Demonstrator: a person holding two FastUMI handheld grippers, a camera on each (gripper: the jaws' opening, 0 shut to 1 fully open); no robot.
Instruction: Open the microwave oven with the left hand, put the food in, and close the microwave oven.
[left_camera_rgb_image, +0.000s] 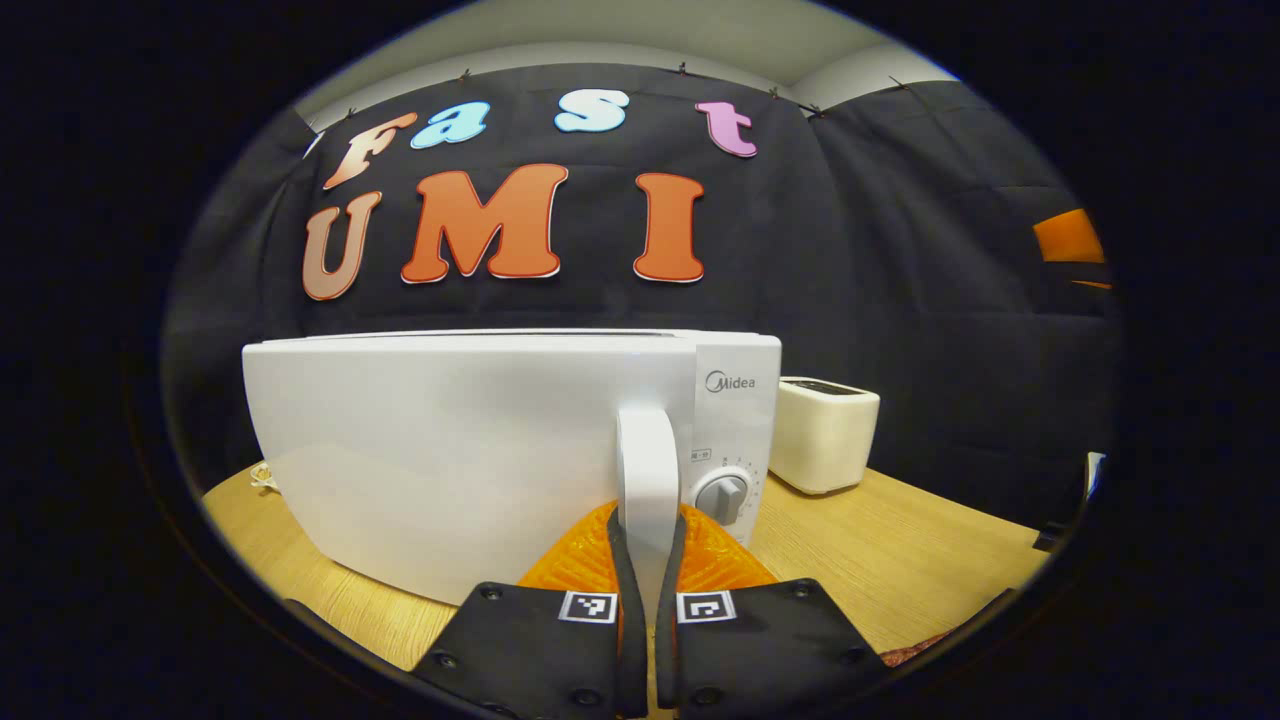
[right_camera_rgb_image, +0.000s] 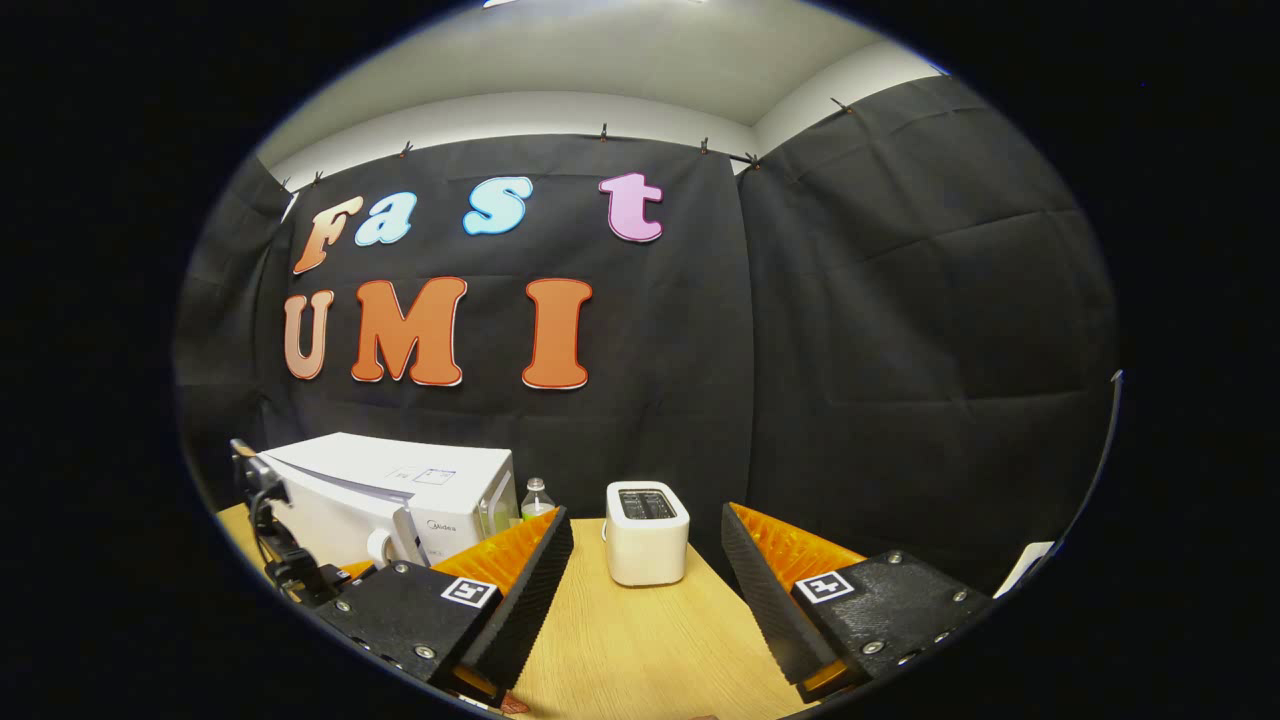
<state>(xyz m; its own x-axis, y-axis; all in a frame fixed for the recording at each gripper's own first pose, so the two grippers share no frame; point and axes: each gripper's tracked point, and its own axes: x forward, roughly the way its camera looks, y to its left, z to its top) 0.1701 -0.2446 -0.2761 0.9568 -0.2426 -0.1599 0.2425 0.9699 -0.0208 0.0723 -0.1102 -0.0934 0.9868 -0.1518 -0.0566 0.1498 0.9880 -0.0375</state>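
The white microwave (left_camera_rgb_image: 470, 450) stands on the wooden table (left_camera_rgb_image: 900, 540), its door facing me in the left gripper view. My left gripper (left_camera_rgb_image: 648, 520) is shut on the door's upright white handle (left_camera_rgb_image: 648, 450), one finger on each side. I cannot tell whether the door is slightly ajar. In the right gripper view the microwave (right_camera_rgb_image: 400, 490) sits at the far left, with the left gripper (right_camera_rgb_image: 365, 560) at its front. My right gripper (right_camera_rgb_image: 645, 520) is held open above the table, with nothing between its fingers.
A white toaster (right_camera_rgb_image: 647, 545) stands right of the microwave, straight ahead of the right gripper, and is also seen as the toaster (left_camera_rgb_image: 825, 435). A small clear bottle (right_camera_rgb_image: 537, 497) stands between microwave and toaster by the wall. Bare tabletop (right_camera_rgb_image: 640, 640) lies before the toaster.
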